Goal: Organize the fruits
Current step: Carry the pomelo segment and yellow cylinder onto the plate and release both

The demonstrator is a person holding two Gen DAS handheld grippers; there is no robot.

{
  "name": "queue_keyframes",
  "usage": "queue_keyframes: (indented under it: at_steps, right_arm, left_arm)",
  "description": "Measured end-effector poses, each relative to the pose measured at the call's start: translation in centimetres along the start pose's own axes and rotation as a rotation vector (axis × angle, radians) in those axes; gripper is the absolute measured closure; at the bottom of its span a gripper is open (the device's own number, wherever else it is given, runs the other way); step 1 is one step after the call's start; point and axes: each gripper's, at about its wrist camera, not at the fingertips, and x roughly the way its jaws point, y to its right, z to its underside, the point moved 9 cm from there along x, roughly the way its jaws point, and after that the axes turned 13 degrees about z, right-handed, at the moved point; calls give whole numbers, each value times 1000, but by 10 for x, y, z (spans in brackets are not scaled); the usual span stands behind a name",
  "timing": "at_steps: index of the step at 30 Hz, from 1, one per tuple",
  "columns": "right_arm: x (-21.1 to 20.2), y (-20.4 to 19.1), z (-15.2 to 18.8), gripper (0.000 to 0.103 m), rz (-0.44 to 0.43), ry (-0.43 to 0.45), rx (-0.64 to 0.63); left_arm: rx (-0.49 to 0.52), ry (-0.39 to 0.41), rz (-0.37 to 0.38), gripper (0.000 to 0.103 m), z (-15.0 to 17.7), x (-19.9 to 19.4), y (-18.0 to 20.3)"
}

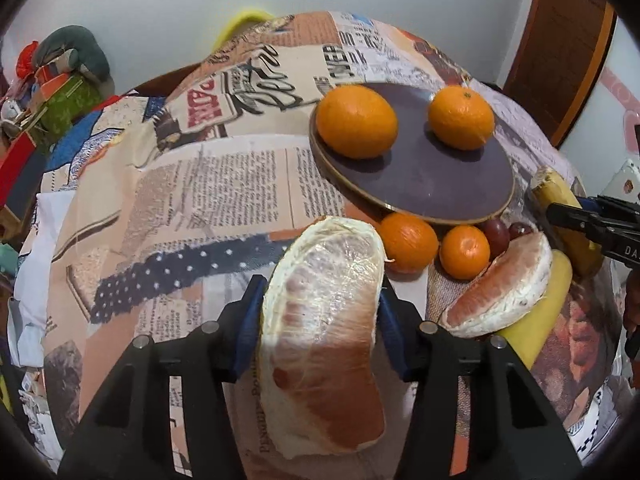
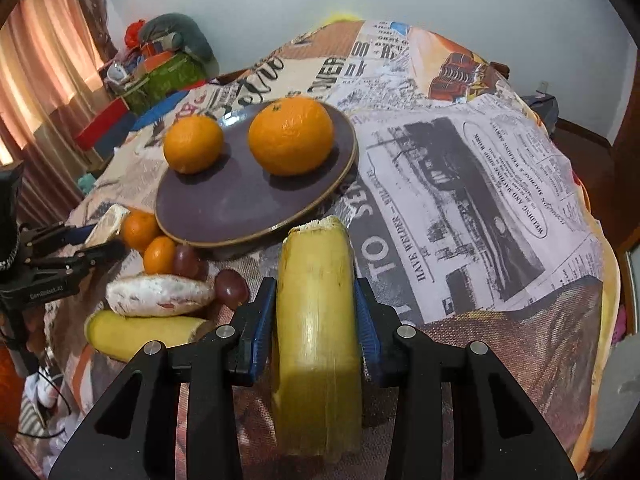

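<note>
My left gripper (image 1: pixel 320 304) is shut on a peeled pomelo wedge (image 1: pixel 320 336), held above the newspaper-print cloth. My right gripper (image 2: pixel 316 300) is shut on a banana piece (image 2: pixel 316 320); it also shows in the left wrist view (image 1: pixel 560 196). A dark purple plate (image 1: pixel 424 176) holds two oranges (image 1: pixel 356 120) (image 1: pixel 460 116); the plate appears in the right wrist view (image 2: pixel 240 204) too. Beside the plate lie two small oranges (image 1: pixel 408 240) (image 1: pixel 464 252), red grapes (image 1: pixel 498 232), a second pomelo wedge (image 1: pixel 500 288) and another banana piece (image 2: pixel 144 332).
The cloth-covered surface (image 2: pixel 480 200) curves away to the right. A pile of bags and boxes (image 1: pixel 52 96) sits at the far left. A wooden door (image 1: pixel 560 40) stands at the right; curtains (image 2: pixel 44 60) hang at the left.
</note>
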Motion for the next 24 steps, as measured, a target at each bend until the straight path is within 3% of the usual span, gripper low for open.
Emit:
queue_keyframes:
  at_steps: [13, 24]
  right_arm:
    - [-47, -3, -45, 68, -20, 173, 26]
    - [-35, -24, -65, 68, -54, 190, 7]
  left_arm:
    - [12, 167, -3, 52, -49, -45, 14]
    - [50, 200, 47, 52, -81, -33, 41]
